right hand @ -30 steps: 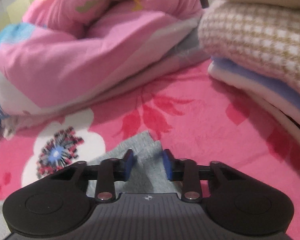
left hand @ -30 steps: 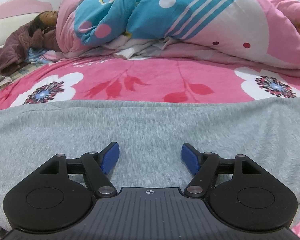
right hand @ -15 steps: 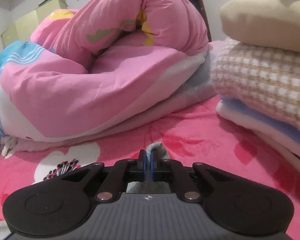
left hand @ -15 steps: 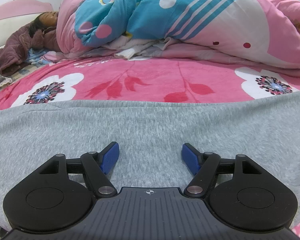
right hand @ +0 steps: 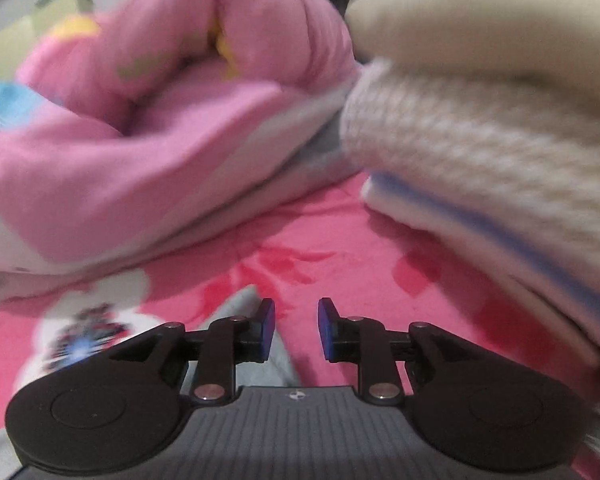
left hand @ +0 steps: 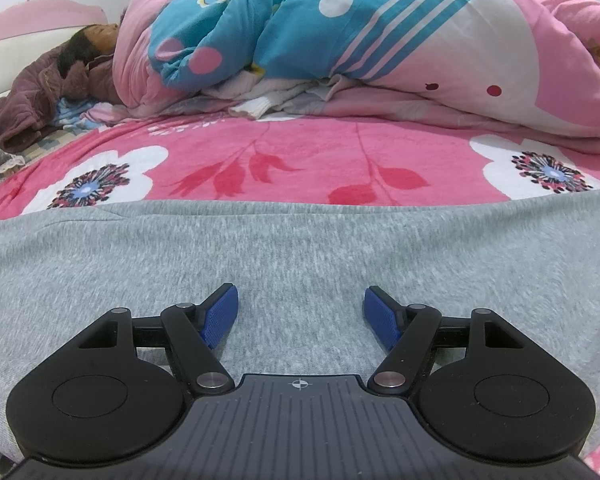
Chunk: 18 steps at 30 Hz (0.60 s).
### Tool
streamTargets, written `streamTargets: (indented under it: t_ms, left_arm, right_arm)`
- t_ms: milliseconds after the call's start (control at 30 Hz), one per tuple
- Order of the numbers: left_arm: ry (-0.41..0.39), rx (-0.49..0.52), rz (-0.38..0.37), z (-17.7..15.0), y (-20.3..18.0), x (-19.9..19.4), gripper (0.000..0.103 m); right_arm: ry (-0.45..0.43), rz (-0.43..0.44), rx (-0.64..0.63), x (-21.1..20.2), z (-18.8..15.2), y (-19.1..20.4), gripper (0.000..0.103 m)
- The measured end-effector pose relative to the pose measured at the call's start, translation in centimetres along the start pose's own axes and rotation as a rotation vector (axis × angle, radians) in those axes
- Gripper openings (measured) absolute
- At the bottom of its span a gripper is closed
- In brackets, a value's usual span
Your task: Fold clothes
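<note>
On the bed's near edge, my left claw hovers spread over the flat grey garment. My right claw, parted and empty, sits beside its corner; refolding calls for pinching that corner.

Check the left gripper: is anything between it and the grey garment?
Nothing visible. The left gripper is open directly over the grey knit garment, which lies spread on the pink floral bedspread. Only bare cloth shows between its blue fingertips.
</note>
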<state>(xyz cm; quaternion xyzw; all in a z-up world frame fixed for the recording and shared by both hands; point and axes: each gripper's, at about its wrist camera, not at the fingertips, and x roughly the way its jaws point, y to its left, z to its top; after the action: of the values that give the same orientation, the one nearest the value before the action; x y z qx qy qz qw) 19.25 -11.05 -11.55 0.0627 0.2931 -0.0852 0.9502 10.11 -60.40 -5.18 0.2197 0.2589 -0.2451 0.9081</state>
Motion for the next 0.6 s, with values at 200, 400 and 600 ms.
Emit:
streamTargets:
  t_ms: [200, 400, 600]
  left_arm:
    - [0.003, 0.005, 0.008, 0.0, -0.2, 0.1, 0.072]
    - [0.007, 0.004, 0.009, 0.1, -0.1, 0.1, 0.072]
    - [0.018, -0.014, -0.006, 0.2, 0.2, 0.1, 0.072]
  right_arm:
    - [0.092, 0.147, 0.21, -9.6, -3.5, -3.1, 0.025]
    - [0.159, 0.138, 0.434, -11.5, -8.2, -6.2, 0.026]
    - [0.175, 0.155, 0.543, -9.9, -9.4, -7.5, 0.026]
